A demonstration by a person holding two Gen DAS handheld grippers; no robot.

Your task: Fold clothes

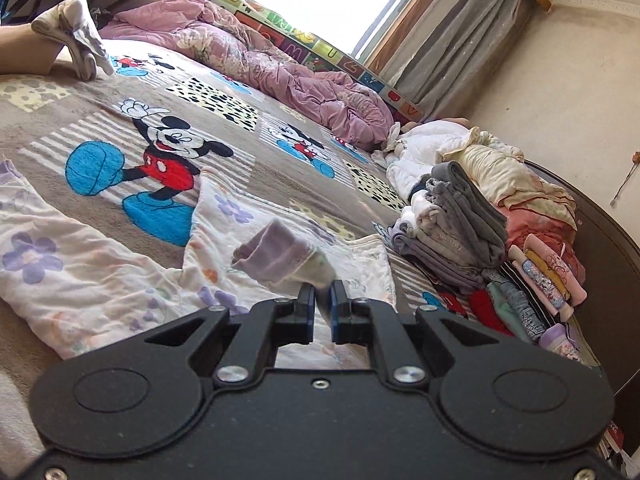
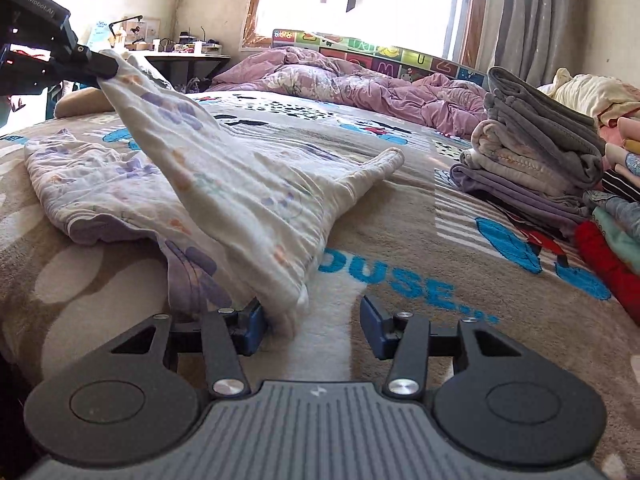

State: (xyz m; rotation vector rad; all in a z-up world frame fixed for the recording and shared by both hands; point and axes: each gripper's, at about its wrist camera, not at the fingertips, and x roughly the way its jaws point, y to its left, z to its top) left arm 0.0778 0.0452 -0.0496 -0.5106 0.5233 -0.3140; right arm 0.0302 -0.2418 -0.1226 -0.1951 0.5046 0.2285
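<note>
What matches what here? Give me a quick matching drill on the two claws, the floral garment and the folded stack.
Things:
1. left claw
2. right claw
3. floral garment
4. folded stack

States:
A. piled at the right of the bed
B. pads apart, cloth edge against one pad
C. shut on a cloth corner
D. partly lifted off the blanket

Pairs: 1-C, 2-B, 3-D, 4-A

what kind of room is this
Most likely a lived-in home bedroom. The work surface is a bed covered by a cartoon mouse blanket, with a rumpled purple duvet along the window side, a stack of folded clothes at one edge, and grey curtains by the bright window.
</note>
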